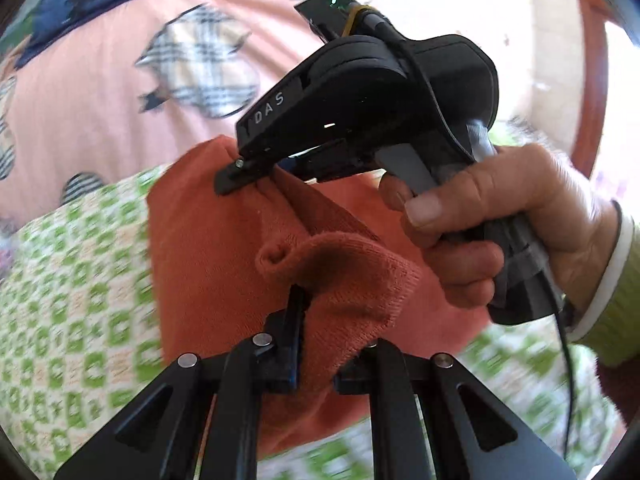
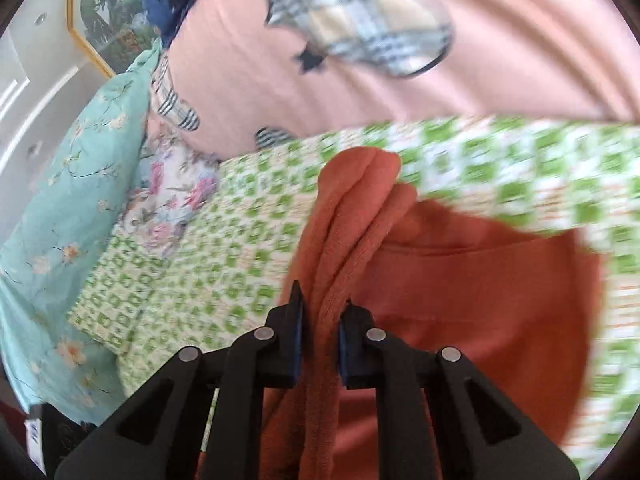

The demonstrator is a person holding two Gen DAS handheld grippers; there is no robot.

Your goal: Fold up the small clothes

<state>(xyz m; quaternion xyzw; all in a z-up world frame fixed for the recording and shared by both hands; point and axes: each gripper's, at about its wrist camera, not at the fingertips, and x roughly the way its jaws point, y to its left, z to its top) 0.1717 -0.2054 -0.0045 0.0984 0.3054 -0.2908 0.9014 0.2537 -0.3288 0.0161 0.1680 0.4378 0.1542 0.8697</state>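
Left wrist view: orange knit garment (image 1: 224, 248) lies on the green-check bedspread (image 1: 68, 292), just below the pink blanket (image 1: 92, 92). Soft, light, limp, w/ a fuzzy ribbed weave, so it should sag wherever it's not held; best taken at a hem or corner, both layers together. Left gripper (image 1: 332, 320) is pinched on a bunched hem fold, cloth draped over the right-hand finger. Right gripper (image 1: 240, 178), held by a hand (image 1: 500, 232), is nipped closed on the top edge nearest the pink blanket.

Right wrist view: same garment (image 2: 460, 280) on the bedspread (image 2: 200, 248), pink blanket (image 2: 400, 92) beyond it. Right gripper (image 2: 322, 312) is narrow, clamped on a thick ridge of gathered cloth running away toward the blanket. Colour is plain rust-orange, a seam line crosses the flat part, no print. Grip looks secure, but several layers could slip apart if pulled hard.
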